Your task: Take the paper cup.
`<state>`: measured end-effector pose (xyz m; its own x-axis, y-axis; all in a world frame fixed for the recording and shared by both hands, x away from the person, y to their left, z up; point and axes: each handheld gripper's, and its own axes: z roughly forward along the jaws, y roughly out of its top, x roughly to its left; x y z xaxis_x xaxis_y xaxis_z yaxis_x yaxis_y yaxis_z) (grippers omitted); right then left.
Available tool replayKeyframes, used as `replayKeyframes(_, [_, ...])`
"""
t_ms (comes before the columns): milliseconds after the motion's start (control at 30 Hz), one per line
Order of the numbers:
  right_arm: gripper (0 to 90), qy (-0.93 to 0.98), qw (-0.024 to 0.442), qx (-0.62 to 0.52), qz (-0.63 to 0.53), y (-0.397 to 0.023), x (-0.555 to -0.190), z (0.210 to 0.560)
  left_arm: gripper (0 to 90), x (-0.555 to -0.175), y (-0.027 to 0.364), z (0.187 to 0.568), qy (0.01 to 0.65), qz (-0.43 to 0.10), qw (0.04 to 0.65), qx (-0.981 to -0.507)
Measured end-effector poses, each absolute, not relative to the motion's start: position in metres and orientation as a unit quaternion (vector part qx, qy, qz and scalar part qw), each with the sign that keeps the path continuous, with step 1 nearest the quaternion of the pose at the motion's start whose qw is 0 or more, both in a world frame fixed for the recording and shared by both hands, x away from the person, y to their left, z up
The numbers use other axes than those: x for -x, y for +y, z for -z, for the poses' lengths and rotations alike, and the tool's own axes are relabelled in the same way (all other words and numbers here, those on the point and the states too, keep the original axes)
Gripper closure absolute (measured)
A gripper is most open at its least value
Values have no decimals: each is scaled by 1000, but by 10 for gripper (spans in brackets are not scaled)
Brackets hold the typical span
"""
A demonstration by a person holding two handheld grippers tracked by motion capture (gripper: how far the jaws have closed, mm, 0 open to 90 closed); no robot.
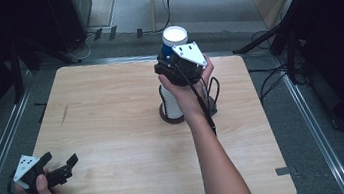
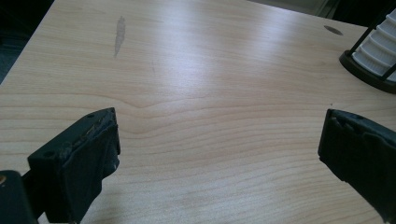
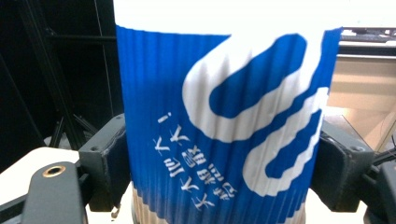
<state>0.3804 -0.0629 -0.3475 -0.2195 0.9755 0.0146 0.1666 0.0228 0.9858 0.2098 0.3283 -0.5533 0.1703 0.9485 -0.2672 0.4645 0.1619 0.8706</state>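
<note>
A blue and white ribbed paper cup (image 3: pixel 219 116) stands between my right gripper's (image 3: pixel 224 161) two jaws, which press on its sides; its print reads upside down. In the high view this cup (image 1: pixel 175 38) is held high over the table's far middle, with the right gripper (image 1: pixel 175 60) shut on it. Below it a stack of white ribbed cups (image 1: pixel 169 102) stands in a dark round holder (image 1: pixel 173 119); the hand hides the stack's top. My left gripper (image 1: pixel 63 169) rests open near the table's front left corner, its jaws (image 2: pixel 219 154) wide apart over bare wood.
The wooden table (image 1: pixel 112 115) has a dark smudge (image 2: pixel 119 35) at its left. The cup holder's base (image 2: pixel 369 79) shows at the left gripper view's right edge. Black stand legs and cables lie on the grey floor (image 1: pixel 268 79) around the table.
</note>
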Motion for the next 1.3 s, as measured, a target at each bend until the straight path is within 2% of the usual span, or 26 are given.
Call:
replayKeyframes(767, [202,584,433,-451,-518,-65,-372,317,0,-210,328,553,592,-250,482,-596])
replayKeyframes(1300, [203,566,432,-448,-540,-74,-359,287,0,-210,328,553,592,-250,482,-596])
